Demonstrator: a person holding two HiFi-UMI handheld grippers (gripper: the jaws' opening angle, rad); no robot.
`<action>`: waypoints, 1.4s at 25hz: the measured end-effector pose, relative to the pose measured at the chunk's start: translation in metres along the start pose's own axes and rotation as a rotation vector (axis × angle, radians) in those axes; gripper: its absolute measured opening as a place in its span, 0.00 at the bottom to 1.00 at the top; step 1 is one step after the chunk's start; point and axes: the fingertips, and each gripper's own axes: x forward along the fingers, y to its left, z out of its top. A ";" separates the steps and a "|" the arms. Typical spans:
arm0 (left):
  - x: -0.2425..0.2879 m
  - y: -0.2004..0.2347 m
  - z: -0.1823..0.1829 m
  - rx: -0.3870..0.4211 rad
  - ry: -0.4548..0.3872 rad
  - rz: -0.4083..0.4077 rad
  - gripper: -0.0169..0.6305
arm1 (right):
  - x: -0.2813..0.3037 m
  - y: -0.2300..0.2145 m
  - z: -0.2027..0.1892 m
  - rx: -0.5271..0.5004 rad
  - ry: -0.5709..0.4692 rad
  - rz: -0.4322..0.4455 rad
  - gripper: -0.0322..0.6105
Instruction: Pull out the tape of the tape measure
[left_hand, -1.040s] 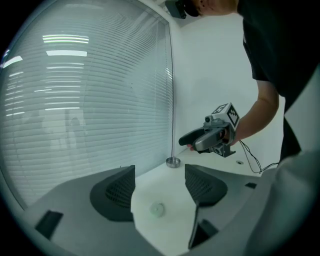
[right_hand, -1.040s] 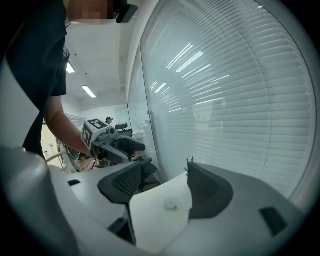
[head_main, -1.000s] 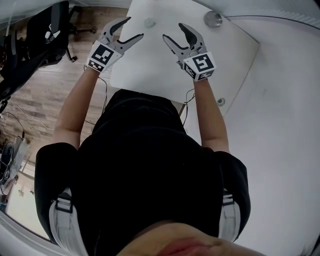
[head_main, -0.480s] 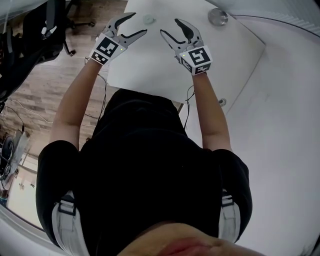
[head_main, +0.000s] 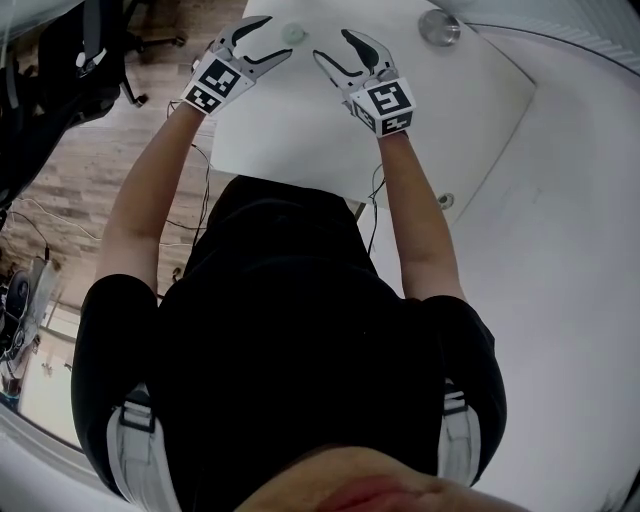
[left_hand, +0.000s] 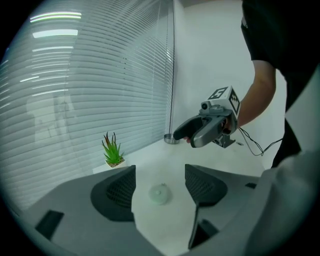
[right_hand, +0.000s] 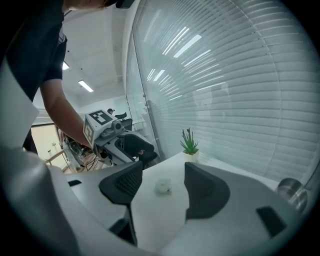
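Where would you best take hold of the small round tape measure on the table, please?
Probably across the rim of its round case. The tape measure lies flat on the table, so come in low from the side, straddling it. The small nub on its far edge, in the left gripper view, may be the tape's tab; leave that free.

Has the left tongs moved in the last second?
Yes. The left tongs went farther over the white table, away from its near edge and closer to the round tape measure.
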 end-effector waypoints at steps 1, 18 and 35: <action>0.003 0.000 -0.003 0.006 0.011 -0.008 0.51 | 0.003 -0.001 -0.002 0.005 0.005 -0.001 0.45; 0.046 0.000 -0.045 0.071 0.143 -0.103 0.50 | 0.031 -0.006 -0.029 0.032 0.062 0.027 0.44; 0.073 0.005 -0.072 0.092 0.240 -0.164 0.49 | 0.024 -0.014 -0.040 0.072 0.065 0.022 0.43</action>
